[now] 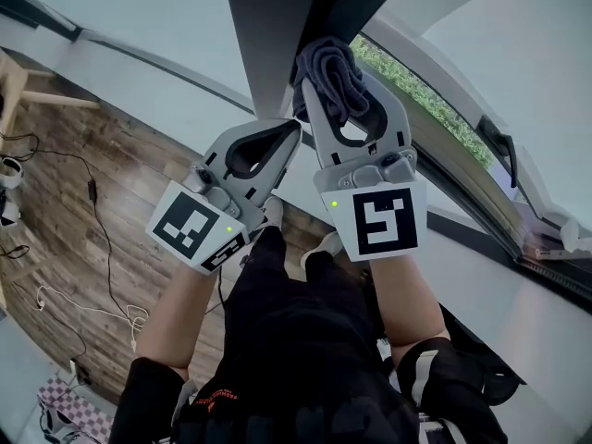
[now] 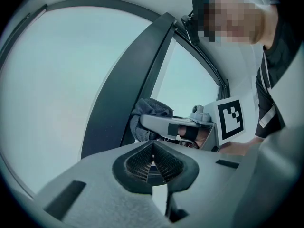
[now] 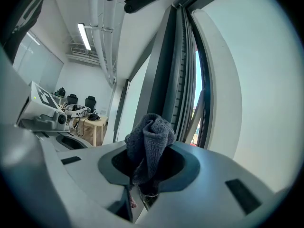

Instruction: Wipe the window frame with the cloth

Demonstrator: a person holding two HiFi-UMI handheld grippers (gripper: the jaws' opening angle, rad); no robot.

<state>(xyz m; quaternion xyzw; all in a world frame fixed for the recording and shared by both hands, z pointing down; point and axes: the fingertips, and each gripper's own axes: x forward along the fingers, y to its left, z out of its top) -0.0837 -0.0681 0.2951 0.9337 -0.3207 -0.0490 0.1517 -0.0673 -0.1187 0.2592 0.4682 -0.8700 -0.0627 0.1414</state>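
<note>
While your right gripper (image 3: 146, 177) was clamped on the cloth (image 3: 151, 139), the grey wad stood up from between its jaws. In the head view it seemed to press against the dark window frame (image 1: 344, 7). Your left gripper (image 2: 153, 151) sat just beside the right one, jaws closed together on nothing.

The cloth looked like a soft, light knit, so I judged it would squash and drag rather than slide. Your hold low on the gathered part suited it, because that left a loose pad free at the top. A firm grip seemed wise, since friction on the frame could tug it out.

The frame looked smooth and hard, with narrow channels (image 3: 184, 56) running along it that the pad would need to be pushed into. Beyond lay a window handle (image 1: 499, 141), greenery (image 1: 407, 83) outside, a wooden floor (image 1: 111, 146) strewn with cables (image 1: 97, 220), and a desk (image 3: 92, 123) under a ceiling light (image 3: 84, 36).
</note>
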